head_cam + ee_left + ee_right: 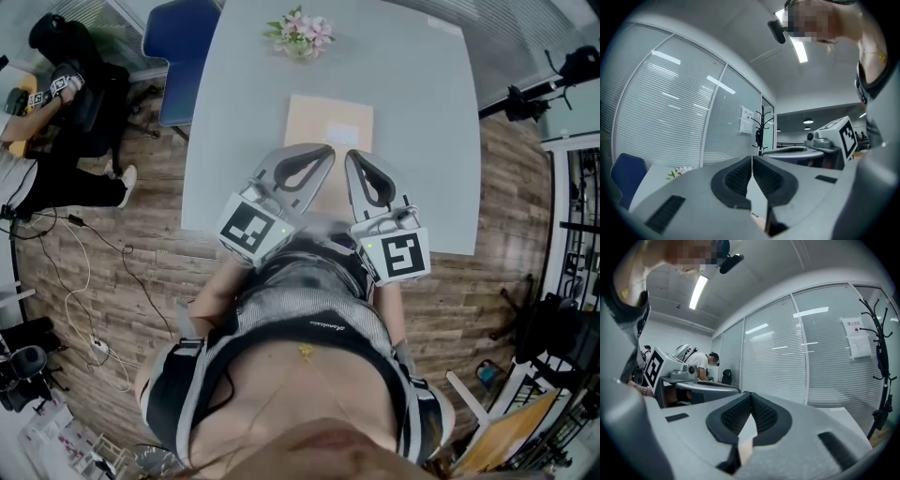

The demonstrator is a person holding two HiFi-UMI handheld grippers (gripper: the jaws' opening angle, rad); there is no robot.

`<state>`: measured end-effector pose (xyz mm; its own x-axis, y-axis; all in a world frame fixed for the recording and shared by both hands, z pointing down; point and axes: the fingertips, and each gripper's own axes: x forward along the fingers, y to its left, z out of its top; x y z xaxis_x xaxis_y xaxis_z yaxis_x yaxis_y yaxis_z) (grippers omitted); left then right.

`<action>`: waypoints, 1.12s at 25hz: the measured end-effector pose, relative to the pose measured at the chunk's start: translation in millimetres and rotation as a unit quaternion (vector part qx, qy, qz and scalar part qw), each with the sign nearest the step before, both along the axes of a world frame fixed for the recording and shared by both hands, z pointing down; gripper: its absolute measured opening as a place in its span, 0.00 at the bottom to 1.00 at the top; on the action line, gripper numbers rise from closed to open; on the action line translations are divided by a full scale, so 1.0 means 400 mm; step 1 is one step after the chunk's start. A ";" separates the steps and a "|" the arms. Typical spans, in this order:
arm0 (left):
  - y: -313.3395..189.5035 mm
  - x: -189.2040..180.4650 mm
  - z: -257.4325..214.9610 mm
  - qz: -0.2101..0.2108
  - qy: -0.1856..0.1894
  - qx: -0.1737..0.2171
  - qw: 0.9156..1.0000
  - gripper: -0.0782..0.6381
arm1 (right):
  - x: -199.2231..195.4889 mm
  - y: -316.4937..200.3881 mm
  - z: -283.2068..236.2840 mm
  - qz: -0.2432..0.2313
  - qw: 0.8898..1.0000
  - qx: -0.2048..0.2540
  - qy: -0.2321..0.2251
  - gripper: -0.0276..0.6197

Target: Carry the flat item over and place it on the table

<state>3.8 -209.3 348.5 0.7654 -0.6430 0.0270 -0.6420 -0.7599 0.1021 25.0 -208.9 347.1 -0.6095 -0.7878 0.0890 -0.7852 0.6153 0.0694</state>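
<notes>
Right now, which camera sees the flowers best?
The head view. It shows the flowers whole and in colour, near the far end of the table. The left gripper view catches only a small, pale bit of them low on the left. The right gripper view shows none of them.

Left gripper [326, 152] and right gripper [352, 156] point forward side by side, level, each with its 2 jaws closed.

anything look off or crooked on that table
Nothing stands out. The flat tan item looks to lie roughly square on the grey table, and the small flower arrangement at the far edge stands upright. No spill or damage shows.
</notes>
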 end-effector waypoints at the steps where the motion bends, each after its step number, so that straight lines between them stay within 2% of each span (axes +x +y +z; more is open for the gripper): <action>1: -0.001 0.000 0.000 0.000 0.002 0.005 1.000 0.13 | 0.000 0.001 0.001 0.000 1.000 -0.001 0.001 0.05; 4: -0.009 -0.002 -0.003 -0.006 0.014 0.034 0.999 0.13 | 0.000 0.001 0.004 -0.001 1.000 -0.003 0.003 0.05; 8: 0.000 0.001 -0.003 0.001 0.004 0.002 1.000 0.13 | 0.000 0.002 0.006 0.002 1.000 -0.004 0.005 0.05; 17: -0.001 -0.002 -0.009 0.000 0.016 0.012 1.000 0.13 | 0.002 0.002 0.009 0.005 1.000 -0.009 0.005 0.05; 20: 0.004 0.003 -0.005 0.006 0.003 0.001 1.000 0.13 | 0.002 0.003 0.012 0.005 1.000 -0.010 0.005 0.05; 24: 0.000 0.007 0.000 0.005 0.007 0.016 1.000 0.13 | 0.004 0.002 0.016 0.005 1.000 -0.013 0.005 0.05; 28: -0.005 0.001 0.006 0.001 0.004 0.003 1.000 0.13 | 0.002 -0.001 0.019 0.006 1.000 -0.015 0.003 0.05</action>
